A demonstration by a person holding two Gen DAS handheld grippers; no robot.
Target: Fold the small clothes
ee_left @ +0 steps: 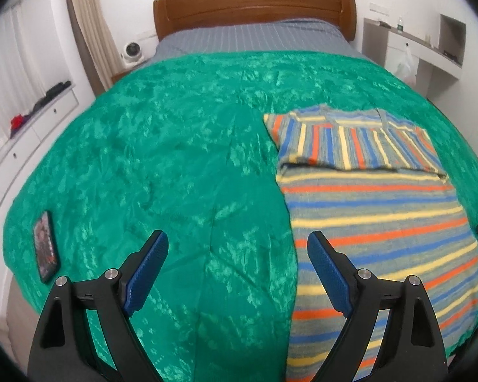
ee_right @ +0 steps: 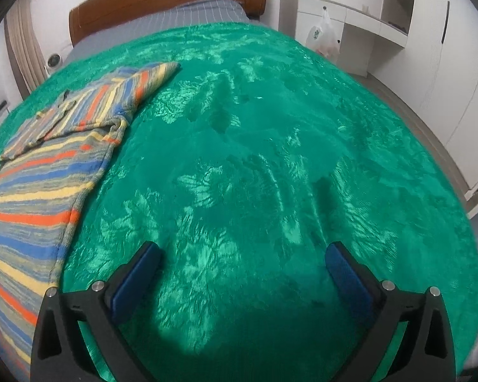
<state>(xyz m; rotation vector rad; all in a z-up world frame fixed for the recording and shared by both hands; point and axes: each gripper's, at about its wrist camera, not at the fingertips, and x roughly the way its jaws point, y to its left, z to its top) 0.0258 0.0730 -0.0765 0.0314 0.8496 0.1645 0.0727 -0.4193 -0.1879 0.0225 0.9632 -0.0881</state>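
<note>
The striped sweater lies flat on the green blanket that covers the bed, toward the foot edge and between the two tools, with its sleeves already turned in across the chest near the collar end that faces the headboard. Both tools are empty with their jaws standing wide apart: the left tool hangs over bare blanket with its right pad at the sweater's left edge, and the right tool hangs over bare blanket beside the sweater's right edge. The main risk, as I judge it, is a grab that takes blanket pile along with the knit, which would drag the cover and spoil the fold. Pinching only the top layer at the hem could also let the tucked sleeves slide out, and uneven lifts by the two hands would skew the stripes. A phone near the bed's left edge could get shifted if the blanket is pulled. Count: one sweater, one blanket, one phone, two tools.
</note>
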